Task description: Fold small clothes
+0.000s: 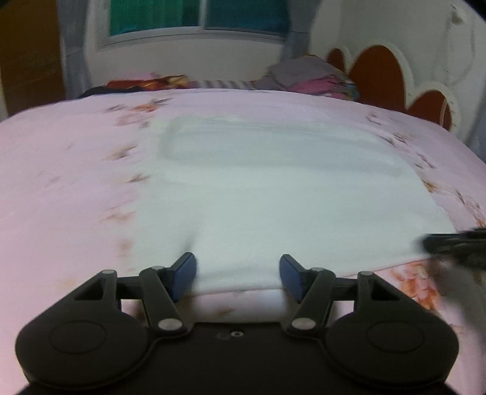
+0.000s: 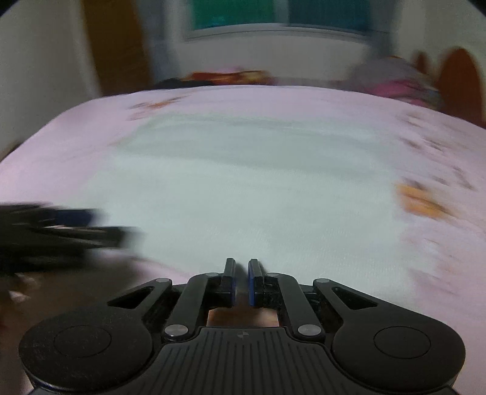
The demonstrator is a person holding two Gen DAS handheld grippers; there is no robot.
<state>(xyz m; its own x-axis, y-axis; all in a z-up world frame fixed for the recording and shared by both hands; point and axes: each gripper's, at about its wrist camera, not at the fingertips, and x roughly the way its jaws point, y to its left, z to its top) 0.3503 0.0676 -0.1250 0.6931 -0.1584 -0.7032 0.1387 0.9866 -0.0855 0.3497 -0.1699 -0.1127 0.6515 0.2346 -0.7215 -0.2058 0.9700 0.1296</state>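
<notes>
A white garment (image 1: 273, 188) lies flat on the pink floral bedsheet (image 1: 60, 182). My left gripper (image 1: 238, 273) is open, its blue pads straddling the garment's near hem, which lies between them. My right gripper (image 2: 242, 281) is nearly shut at the near edge of the same white garment (image 2: 243, 188); the fabric edge seems pinched between its pads. In the left wrist view the right gripper shows as a dark blur (image 1: 455, 246) at the right. The left gripper appears blurred at the left of the right wrist view (image 2: 60, 234).
A pile of coloured clothes (image 1: 313, 79) lies at the bed's far edge, with a red patterned item (image 1: 145, 83) to its left. A headboard with red heart shapes (image 1: 379, 76) stands at the right. A window (image 1: 197, 18) is behind.
</notes>
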